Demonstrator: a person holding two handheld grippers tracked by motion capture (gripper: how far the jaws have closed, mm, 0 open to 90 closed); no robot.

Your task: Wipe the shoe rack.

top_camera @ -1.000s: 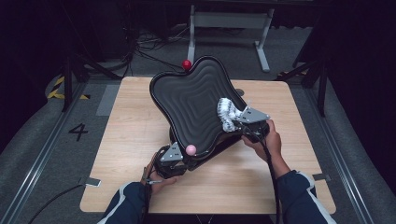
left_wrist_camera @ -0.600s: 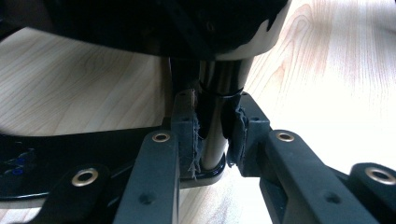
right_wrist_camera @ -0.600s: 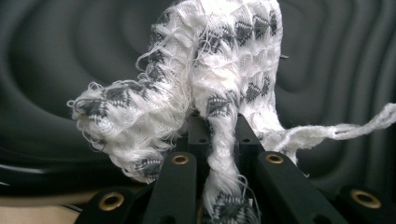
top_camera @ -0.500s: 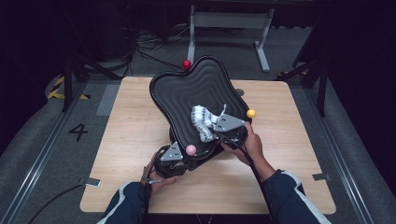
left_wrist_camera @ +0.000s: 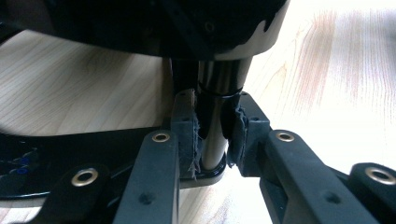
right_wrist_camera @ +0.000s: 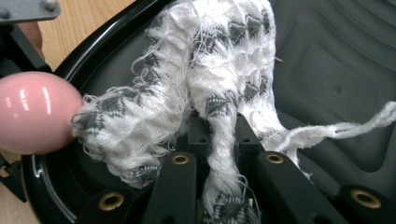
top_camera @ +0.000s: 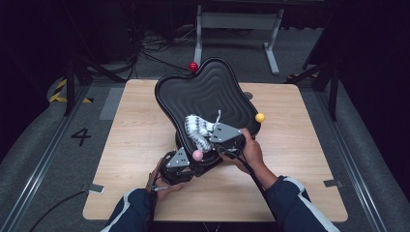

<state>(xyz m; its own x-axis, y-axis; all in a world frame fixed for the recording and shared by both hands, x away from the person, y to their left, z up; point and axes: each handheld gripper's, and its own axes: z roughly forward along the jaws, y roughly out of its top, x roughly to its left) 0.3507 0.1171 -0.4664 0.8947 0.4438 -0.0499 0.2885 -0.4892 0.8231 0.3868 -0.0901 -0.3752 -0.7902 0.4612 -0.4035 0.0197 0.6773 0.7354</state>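
Light wood bench (top_camera: 309, 159) is set on grey carpet, dark room behind. Black ribbed tray (top_camera: 208, 92) is tilted on its chrome post (left_wrist_camera: 212, 126); post is clamped by left claw (left_wrist_camera: 215, 135). White-grey cloth (right_wrist_camera: 205, 79) is pinched in right claw (right_wrist_camera: 219, 135), lying on tray beside pink ball (right_wrist_camera: 35, 112).

Light wooden table (top_camera: 135, 135) on the dark floor, and standing on it near the middle, slightly toward the near edge, a black ridged tray (top_camera: 205, 94) on its stand.
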